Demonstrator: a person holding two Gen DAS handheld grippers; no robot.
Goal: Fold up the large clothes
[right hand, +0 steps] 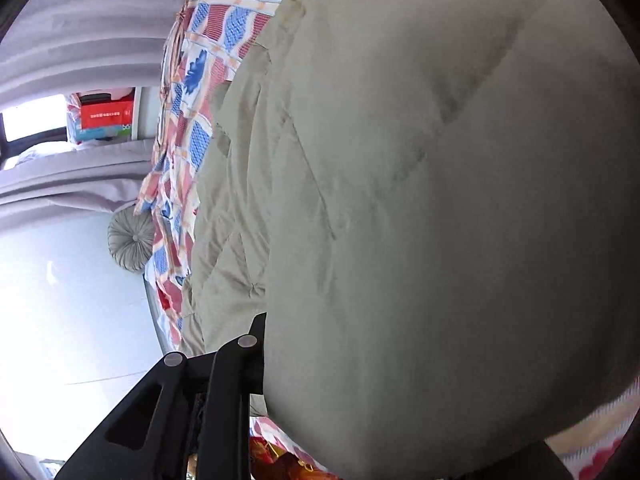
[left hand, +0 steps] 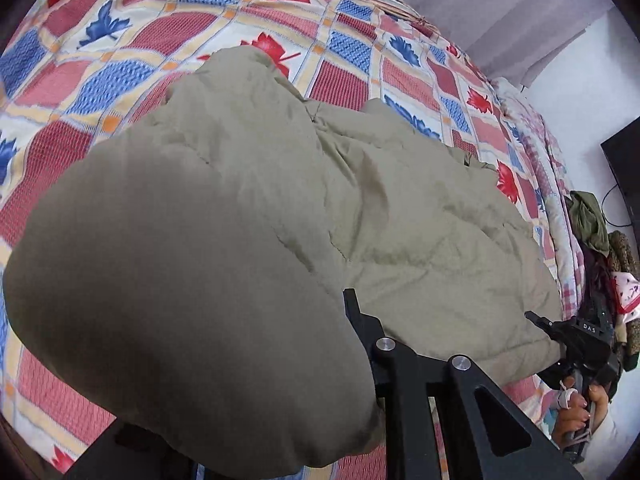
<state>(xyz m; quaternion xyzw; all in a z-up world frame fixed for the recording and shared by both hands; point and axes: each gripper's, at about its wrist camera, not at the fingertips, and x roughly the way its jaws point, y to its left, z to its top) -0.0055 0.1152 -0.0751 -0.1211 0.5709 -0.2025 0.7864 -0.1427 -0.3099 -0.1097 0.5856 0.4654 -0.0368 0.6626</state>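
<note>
A large khaki padded coat (left hand: 400, 216) lies spread on the bed. In the left wrist view a thick fold of it bulges up over my left gripper (left hand: 349, 300); only one black finger (left hand: 362, 320) shows, the other is buried in the fabric, and the jaws look shut on the coat. Farther right, a hand holds my right gripper (left hand: 540, 322) at the coat's near edge. In the right wrist view the coat (right hand: 460, 220) fills most of the frame and presses against my right gripper (right hand: 265, 320), which appears shut on it, with one finger (right hand: 256, 344) visible.
The bed wears a red, blue and cream patchwork quilt (left hand: 132, 60). A heap of clothes (left hand: 600, 240) and a dark screen (left hand: 624, 160) stand at the right. A grey curtain (right hand: 80, 32), a round cushion (right hand: 130, 240) and a red box (right hand: 106, 114) lie beyond the bed.
</note>
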